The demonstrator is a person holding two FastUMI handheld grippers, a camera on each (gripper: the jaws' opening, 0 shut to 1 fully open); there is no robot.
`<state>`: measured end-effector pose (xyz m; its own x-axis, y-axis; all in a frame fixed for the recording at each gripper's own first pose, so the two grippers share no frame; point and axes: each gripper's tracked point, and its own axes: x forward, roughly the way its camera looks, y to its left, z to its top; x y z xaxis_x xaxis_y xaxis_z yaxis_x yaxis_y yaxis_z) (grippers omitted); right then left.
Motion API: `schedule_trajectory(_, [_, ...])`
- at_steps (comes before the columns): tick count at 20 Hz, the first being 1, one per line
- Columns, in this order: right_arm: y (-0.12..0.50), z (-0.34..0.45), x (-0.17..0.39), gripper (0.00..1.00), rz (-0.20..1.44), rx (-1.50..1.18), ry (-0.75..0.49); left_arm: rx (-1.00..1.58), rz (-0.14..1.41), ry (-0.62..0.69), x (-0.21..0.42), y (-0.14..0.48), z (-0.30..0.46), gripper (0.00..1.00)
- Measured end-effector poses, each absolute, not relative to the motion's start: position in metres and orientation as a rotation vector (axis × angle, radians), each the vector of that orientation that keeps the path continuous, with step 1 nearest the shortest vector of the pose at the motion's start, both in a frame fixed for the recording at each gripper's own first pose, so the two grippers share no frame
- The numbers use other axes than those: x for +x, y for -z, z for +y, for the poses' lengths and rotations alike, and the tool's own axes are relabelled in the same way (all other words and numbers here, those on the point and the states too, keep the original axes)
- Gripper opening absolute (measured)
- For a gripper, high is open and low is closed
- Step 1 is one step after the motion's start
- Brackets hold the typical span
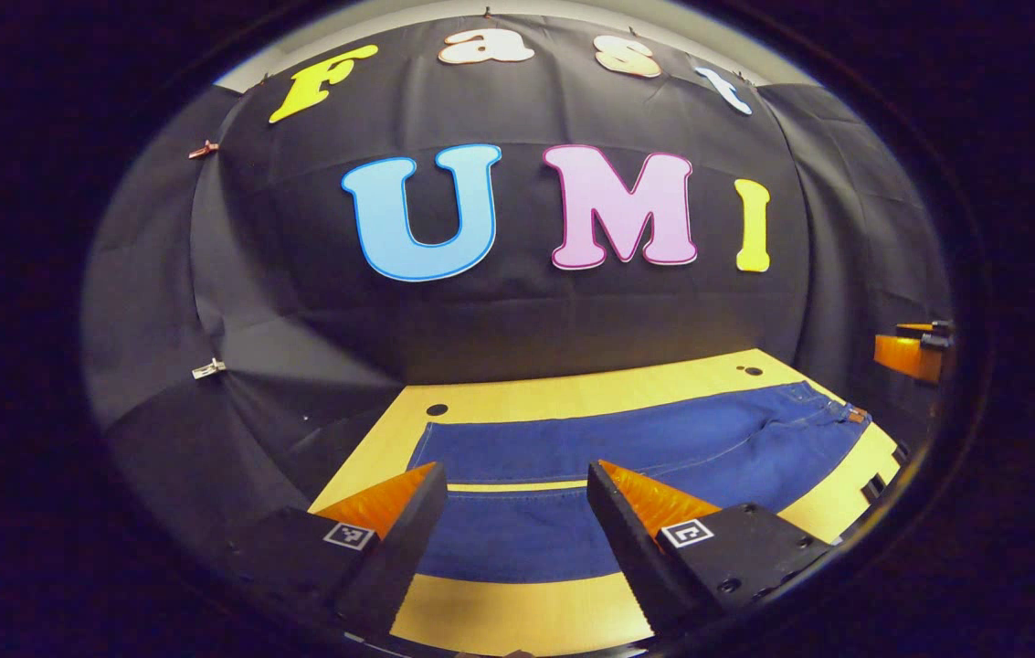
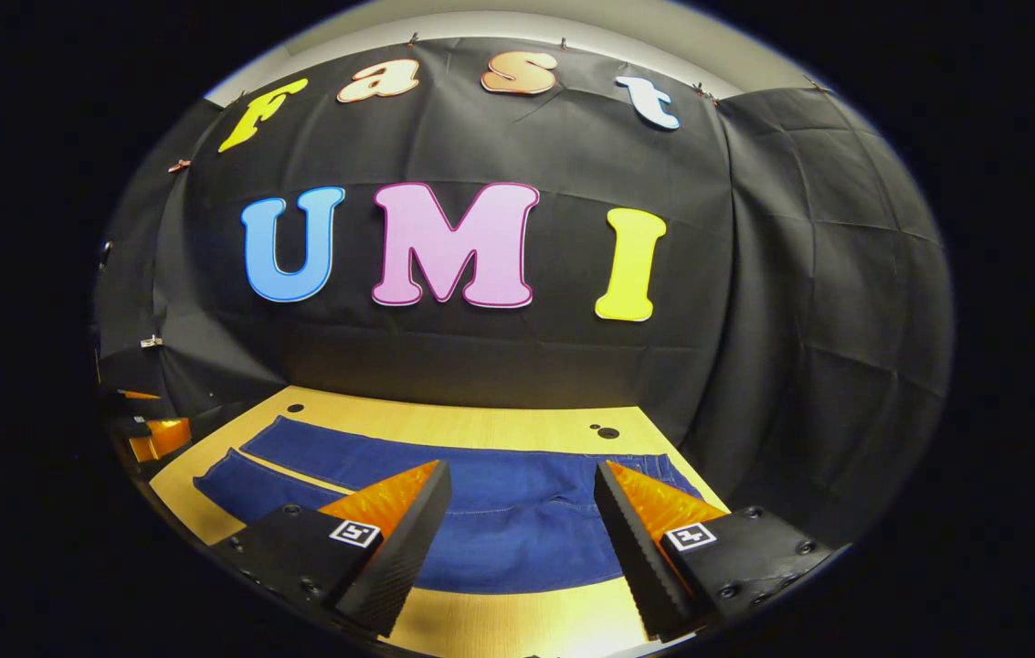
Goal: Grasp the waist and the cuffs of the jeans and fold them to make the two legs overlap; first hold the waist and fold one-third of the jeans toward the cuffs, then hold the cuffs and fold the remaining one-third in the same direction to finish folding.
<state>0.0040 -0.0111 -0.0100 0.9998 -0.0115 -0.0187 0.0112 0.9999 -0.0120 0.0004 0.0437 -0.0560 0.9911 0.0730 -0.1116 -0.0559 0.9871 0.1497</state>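
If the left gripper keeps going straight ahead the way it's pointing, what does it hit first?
Most likely the jeans. The left gripper is open, tilted down over the table, with the spread-out legs lying between its fingers. Depth is hard to judge, so it could reach the cloth nearer or farther along.

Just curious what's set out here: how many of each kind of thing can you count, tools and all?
Jeans: 1
Grippers: 2, left and right
Table: 1
Total: 4
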Motion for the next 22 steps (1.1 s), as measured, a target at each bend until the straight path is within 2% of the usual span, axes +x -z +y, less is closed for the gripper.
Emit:
schedule_trajectory(5, [0.013, -0.024, 0.014, 0.97, 0.030, -0.031, 0.016, 0.447, 0.231, -0.072, 0.008, 0.098, 0.110, 0.98])
schedule_trajectory(10, [0.020, -0.038, 0.026, 0.97, 0.051, -0.054, 0.019, 0.802, 0.425, -0.021, 0.012, 0.170, 0.180, 0.98])
schedule_trajectory(16, [0.041, -0.061, 0.040, 0.97, 0.095, -0.086, 0.050, 1.110, 0.629, 0.125, 0.032, 0.250, 0.240, 0.98])
schedule_trajectory(20, [0.054, -0.077, 0.045, 0.96, 0.128, -0.107, 0.077, 1.259, 0.691, 0.178, 0.050, 0.272, 0.266, 0.98])
schedule_trajectory(22, [0.059, -0.088, 0.046, 0.96, 0.144, -0.114, 0.097, 1.332, 0.673, 0.240, 0.065, 0.274, 0.263, 0.98])
